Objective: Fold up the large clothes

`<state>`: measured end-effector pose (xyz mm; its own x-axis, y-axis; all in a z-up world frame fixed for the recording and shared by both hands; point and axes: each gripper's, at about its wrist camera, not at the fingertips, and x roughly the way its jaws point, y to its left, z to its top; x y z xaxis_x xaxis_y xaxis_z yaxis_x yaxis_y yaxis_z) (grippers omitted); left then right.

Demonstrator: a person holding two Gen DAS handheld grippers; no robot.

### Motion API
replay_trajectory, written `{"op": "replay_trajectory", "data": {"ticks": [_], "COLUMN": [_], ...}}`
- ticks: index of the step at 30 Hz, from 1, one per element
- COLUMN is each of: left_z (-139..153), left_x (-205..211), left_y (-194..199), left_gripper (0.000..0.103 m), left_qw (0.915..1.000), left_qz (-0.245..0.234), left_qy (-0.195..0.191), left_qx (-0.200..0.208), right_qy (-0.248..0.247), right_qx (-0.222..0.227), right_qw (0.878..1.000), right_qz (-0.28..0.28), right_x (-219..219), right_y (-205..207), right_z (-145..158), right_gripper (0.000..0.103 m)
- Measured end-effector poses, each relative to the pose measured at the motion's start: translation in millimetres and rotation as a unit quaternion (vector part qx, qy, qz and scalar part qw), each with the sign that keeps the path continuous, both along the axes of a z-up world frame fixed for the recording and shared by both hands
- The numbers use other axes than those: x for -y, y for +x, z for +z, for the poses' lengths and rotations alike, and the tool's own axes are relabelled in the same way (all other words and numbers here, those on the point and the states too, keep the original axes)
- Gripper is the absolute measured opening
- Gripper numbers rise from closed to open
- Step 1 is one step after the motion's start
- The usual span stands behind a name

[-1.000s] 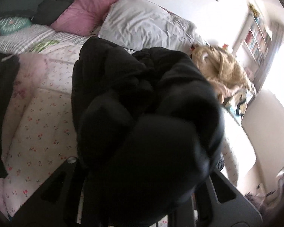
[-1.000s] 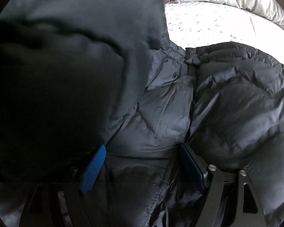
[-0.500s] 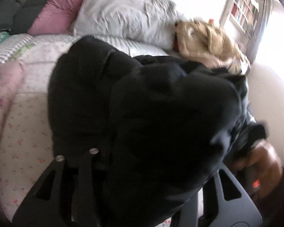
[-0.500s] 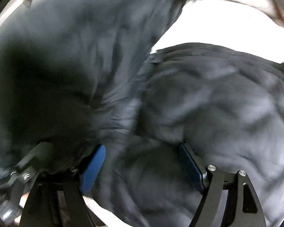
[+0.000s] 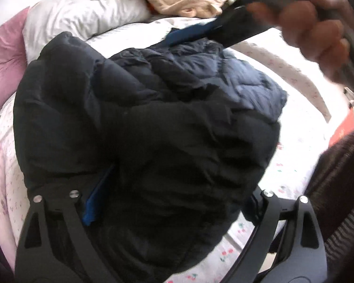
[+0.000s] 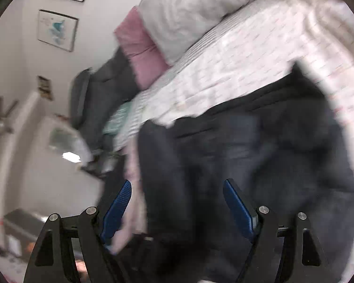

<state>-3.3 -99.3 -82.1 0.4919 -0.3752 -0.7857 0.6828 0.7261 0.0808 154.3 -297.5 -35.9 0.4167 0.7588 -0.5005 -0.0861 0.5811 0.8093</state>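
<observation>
Handling: puffer jacket (image 5: 148, 127) looks soft, bulky, slippery; grip hem or seam
Place: bunched on floral bedspread (image 5: 292, 165)
Left gripper (image 5: 170, 202): opening, jacket between jaws
Right gripper (image 6: 177, 210): wide, empty

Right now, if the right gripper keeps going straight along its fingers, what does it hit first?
Most likely the dark puffer jacket on the bed: it fills the view ahead of the open right gripper. The frame is blurred, so depth is uncertain.

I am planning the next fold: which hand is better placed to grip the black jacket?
Left. Its tongs, just opening, have the jacket bulging between them. The right tongs stand open with nothing between them, above its far edge.
</observation>
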Motion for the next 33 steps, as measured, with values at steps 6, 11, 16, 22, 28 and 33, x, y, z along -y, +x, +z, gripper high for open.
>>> {"op": "replay_trajectory", "data": {"ticks": [6,11,16,22,28,33], "left_z": [44,81,91,42,13,15], "left_x": [-45,-98,-132,-112,-89,-93], "left_y": [3,12,32,63,63,61], "left_gripper": [0.092,0.092,0.092,0.092,0.092,0.092], "left_qw": [0.9942,0.9828,0.9691,0.9742,0.983,0.9806], "left_qz": [-0.023,0.017,0.083,0.133,0.129,0.139], "left_qy": [-0.092,-0.179,-0.229,-0.165,-0.098,-0.106], "left_qx": [-0.051,-0.042,-0.037,-0.077,-0.087,-0.089], "right_qy": [-0.064,-0.093,-0.108,-0.176,-0.242,-0.195], "right_qx": [-0.042,0.009,0.066,0.063,-0.032,-0.016], "right_qw": [0.994,0.992,0.989,0.98,0.966,0.98], "right_qz": [0.076,0.084,0.072,0.067,0.082,0.031], "right_x": [-56,-69,-59,-50,-37,-7], "right_y": [28,31,-4,-49,-55,-60], "right_z": [-42,-28,10,22,-36,-12], "right_gripper": [0.038,0.009,0.007,0.008,0.029,0.088]}}
